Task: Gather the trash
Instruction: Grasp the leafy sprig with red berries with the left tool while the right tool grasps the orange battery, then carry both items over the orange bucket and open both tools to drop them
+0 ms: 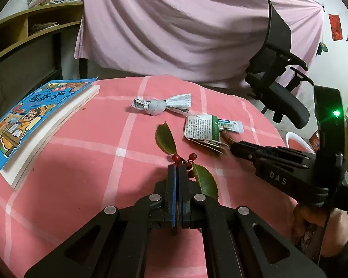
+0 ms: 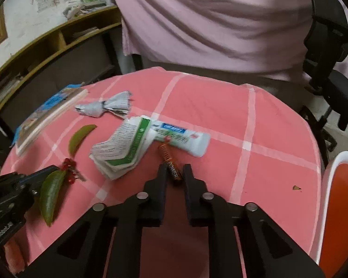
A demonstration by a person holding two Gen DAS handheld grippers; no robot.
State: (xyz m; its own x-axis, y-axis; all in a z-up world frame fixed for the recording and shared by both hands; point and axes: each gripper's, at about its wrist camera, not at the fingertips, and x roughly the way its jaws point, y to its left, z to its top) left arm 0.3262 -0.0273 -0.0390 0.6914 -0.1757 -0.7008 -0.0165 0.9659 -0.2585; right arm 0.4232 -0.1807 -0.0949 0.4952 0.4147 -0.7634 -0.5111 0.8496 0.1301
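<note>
Left gripper [image 1: 176,169] was clamped on the berry sprig [image 1: 184,159]: two leaves, a few red berries. Right gripper [image 2: 175,173] pinched one battery [image 2: 171,164]. Pink checked table [image 2: 220,115] also held one twisted paper [image 2: 104,107], one folded leaflet [image 2: 120,148], one tube [image 2: 185,139], and one book [image 1: 32,118] at the left edge.

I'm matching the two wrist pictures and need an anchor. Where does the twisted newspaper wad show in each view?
Left wrist: the twisted newspaper wad lies upper centre on the pink checked cloth, right of the blue book.
Right wrist: the wad sits upper left, just right of the same book.
Shared landmark: the folded leaflet in front of it.
</note>
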